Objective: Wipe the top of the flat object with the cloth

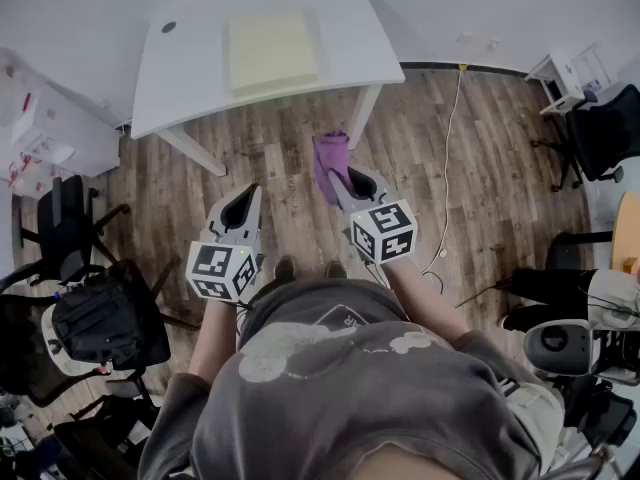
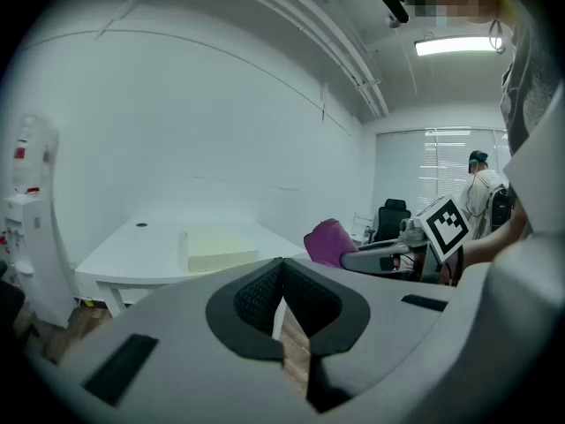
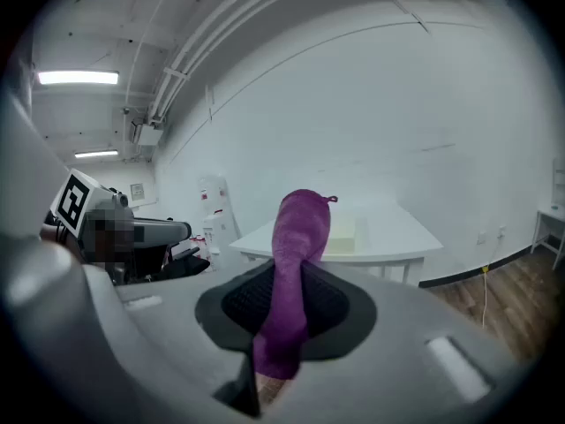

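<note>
A pale yellow flat pad [image 1: 272, 50] lies on the white table [image 1: 190, 68] ahead of me, across a stretch of wooden floor. My right gripper [image 1: 345, 176] is shut on a purple cloth [image 1: 332, 161], which stands up out of its jaws [image 3: 300, 228]. It is held in the air, well short of the table. My left gripper [image 1: 250, 190] hangs beside it to the left, shut with nothing in it [image 2: 282, 294]. From the left gripper view the pad [image 2: 221, 247] and the cloth [image 2: 328, 239] are both visible.
Black office chairs and a backpack [image 1: 105, 323] crowd the left. Another chair [image 1: 600, 133] and a white shelf [image 1: 570, 73] stand at the right. A cable [image 1: 450, 138] runs over the floor. A water dispenser [image 2: 26, 201] stands left of the table. A person [image 2: 481, 184] stands far off.
</note>
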### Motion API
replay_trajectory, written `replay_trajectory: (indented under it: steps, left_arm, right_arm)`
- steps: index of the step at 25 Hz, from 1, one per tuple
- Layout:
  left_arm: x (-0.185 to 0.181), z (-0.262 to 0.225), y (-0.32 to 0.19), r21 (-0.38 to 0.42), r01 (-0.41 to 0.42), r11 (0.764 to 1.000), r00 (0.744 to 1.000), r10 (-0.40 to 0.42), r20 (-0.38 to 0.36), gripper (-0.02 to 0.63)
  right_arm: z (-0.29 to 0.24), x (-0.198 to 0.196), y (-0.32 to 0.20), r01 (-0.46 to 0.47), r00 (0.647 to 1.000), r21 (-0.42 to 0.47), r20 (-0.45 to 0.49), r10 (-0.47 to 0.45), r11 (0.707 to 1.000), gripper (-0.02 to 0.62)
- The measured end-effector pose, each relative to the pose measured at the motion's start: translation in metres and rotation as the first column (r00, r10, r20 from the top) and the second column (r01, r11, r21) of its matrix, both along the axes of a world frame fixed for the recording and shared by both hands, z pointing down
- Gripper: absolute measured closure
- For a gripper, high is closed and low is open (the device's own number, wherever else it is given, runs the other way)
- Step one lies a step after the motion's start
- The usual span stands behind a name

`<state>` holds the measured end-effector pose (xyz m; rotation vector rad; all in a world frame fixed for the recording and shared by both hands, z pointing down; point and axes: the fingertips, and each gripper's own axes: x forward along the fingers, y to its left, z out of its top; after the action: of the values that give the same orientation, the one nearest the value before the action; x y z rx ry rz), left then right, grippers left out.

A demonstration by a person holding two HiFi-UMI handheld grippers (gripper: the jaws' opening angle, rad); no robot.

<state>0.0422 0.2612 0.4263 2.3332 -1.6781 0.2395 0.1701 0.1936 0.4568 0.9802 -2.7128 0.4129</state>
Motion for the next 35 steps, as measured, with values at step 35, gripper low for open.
replay_trajectory:
  steps: [35]
  left_arm:
    - [-0.018,0.023,-0.079,-0.054,0.157,0.986,0.981,-0.163,-0.110,0.612]
  right_arm:
    - [0.010,0.041,-0.083,0.005,1.000,-0.048,-0.002,-0.005,0.999,0.525]
